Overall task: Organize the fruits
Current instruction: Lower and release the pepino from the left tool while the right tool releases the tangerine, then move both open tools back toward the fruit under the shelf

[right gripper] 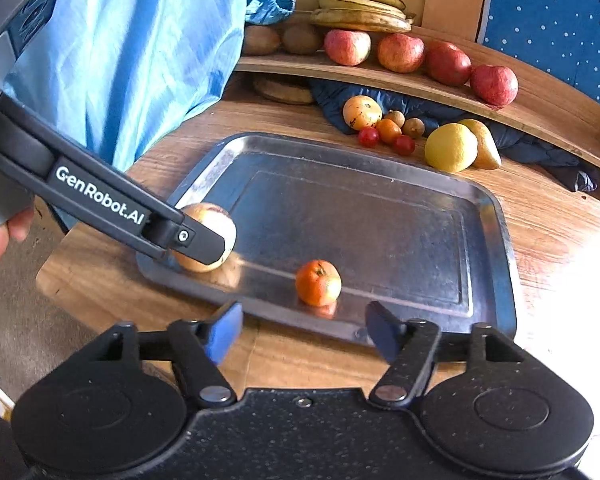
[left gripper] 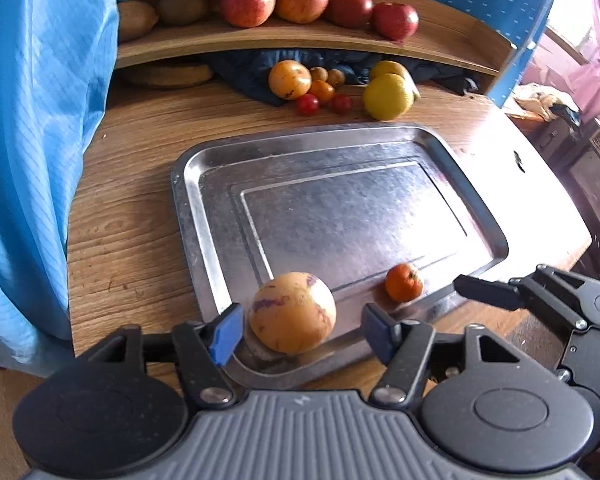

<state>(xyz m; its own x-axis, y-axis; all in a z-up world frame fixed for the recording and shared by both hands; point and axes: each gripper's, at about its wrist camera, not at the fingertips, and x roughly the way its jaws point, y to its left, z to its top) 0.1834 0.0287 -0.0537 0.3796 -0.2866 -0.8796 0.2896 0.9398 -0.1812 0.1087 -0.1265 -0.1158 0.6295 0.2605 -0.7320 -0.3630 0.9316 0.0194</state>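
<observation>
A steel tray point(left gripper: 204, 184) point(right gripper: 496, 248) lies on the wooden table. A pale yellow melon with purple streaks point(left gripper: 293, 312) point(right gripper: 216, 220) rests at the tray's near left corner, between the open fingers of my left gripper point(left gripper: 300, 330), untouched by the pads. A small orange tangerine point(left gripper: 404, 282) point(right gripper: 318, 282) sits on the tray's near edge, just ahead of my open, empty right gripper point(right gripper: 302, 332). The left gripper's arm point(right gripper: 100, 200) partly hides the melon in the right wrist view.
Behind the tray lie a yellow-orange fruit point(left gripper: 289, 79), small tomatoes point(left gripper: 308, 104), a lemon point(left gripper: 388, 96) and a pear point(right gripper: 485, 144). A curved shelf point(left gripper: 260, 40) holds apples, kiwis and bananas. Blue cloth point(left gripper: 32, 120) hangs at left. The table edge is near right.
</observation>
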